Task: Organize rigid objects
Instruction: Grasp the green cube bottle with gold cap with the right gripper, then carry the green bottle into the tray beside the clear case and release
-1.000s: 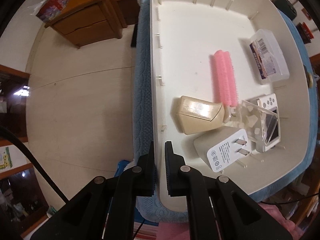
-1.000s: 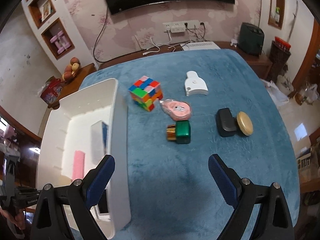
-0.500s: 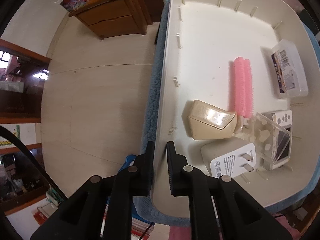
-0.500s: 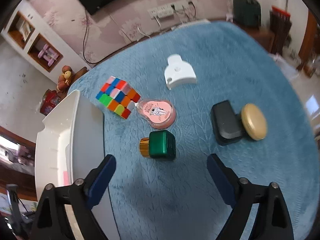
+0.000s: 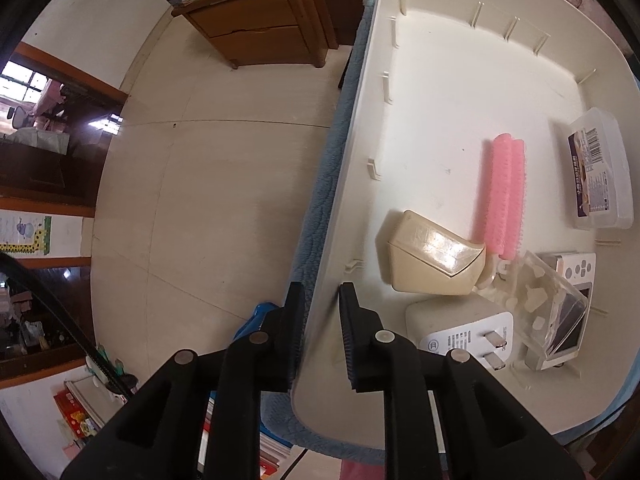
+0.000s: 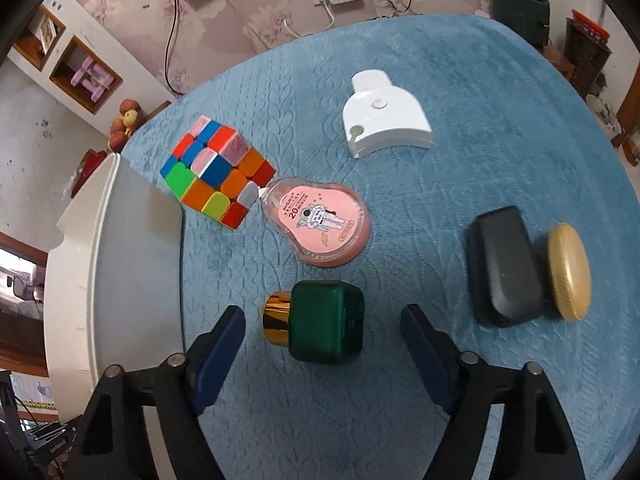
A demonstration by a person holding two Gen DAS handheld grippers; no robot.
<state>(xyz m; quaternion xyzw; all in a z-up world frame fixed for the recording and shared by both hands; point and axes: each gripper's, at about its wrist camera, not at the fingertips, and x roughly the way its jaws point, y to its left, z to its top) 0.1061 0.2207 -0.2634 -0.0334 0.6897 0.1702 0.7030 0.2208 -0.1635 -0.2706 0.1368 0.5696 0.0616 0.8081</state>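
My left gripper is shut on the near-left wall of the white bin, one finger inside and one outside. The bin holds a pink roller, a beige case, a white plug adapter, a clear box and a small white handheld device. My right gripper is open, low over the blue cloth, its fingers either side of a green bottle with a gold cap. A pink correction tape, a colour cube, a white holder, a black case and a gold compact lie beyond.
The white bin's outer wall stands just left of my right gripper. The blue cloth covers the table. In the left wrist view the table edge drops to a pale floor with a wooden cabinet beyond.
My right gripper has moved forward and down, so the green bottle now lies between its open fingers. My left gripper still holds the bin wall; its view has shifted a little.
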